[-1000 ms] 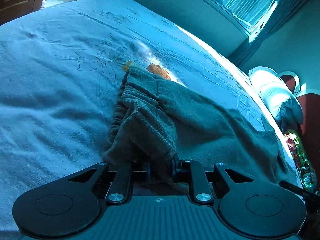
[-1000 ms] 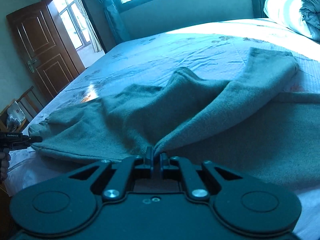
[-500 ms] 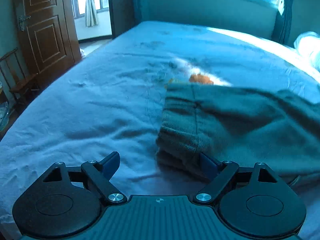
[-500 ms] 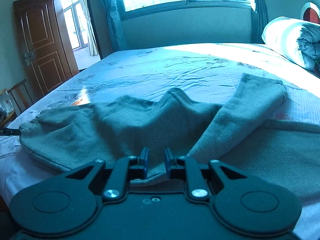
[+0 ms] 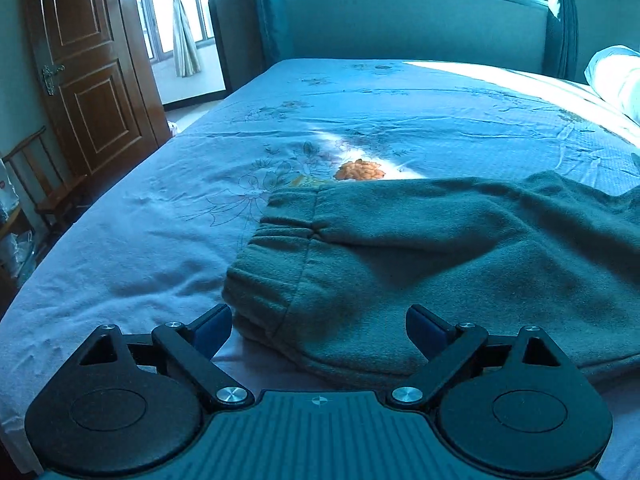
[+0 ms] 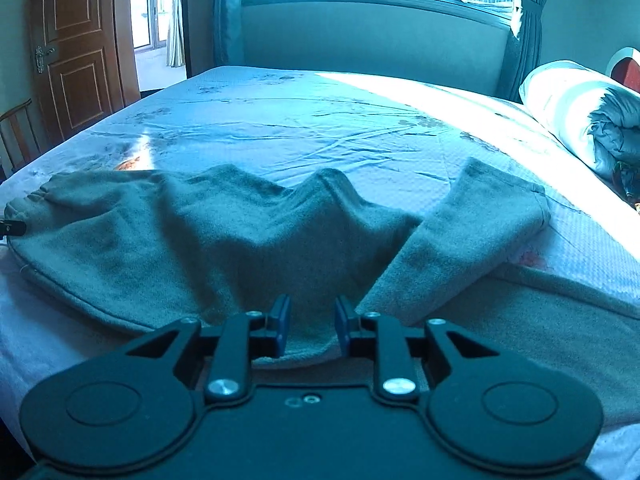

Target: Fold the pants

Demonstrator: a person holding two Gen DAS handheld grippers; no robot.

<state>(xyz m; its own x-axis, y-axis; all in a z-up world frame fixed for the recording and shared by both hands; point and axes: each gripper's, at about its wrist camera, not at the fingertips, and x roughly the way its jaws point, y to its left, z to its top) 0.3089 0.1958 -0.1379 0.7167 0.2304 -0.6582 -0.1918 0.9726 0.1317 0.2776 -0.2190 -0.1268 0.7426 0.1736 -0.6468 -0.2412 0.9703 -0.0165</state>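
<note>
Grey-green fleece pants [image 5: 420, 264] lie on the bed, the elastic waistband [image 5: 276, 240] towards the left in the left wrist view. My left gripper [image 5: 320, 328] hovers over the waist end, its jaws wide and still opening, nothing pinched. In the right wrist view the pants [image 6: 240, 240] spread across the bed, one leg [image 6: 480, 224] lying folded back towards the right. My right gripper [image 6: 310, 322] is over the crotch area, jaws opening, a fold of cloth lying loose between the blue pads [image 6: 282, 320].
The bed sheet [image 5: 140, 240] has a flower print and a sunlit orange flower [image 5: 360, 170]. A rolled duvet [image 6: 592, 120] lies at the right. A wooden door [image 5: 88, 64] and a chair [image 5: 36, 184] stand left of the bed. The headboard [image 6: 360, 44] and window are beyond.
Both grippers let go of the pants: the left jaws opened wide, drew back and rose as the view swung round; the right jaws parted and lifted a little. The cloth has dropped flat.
</note>
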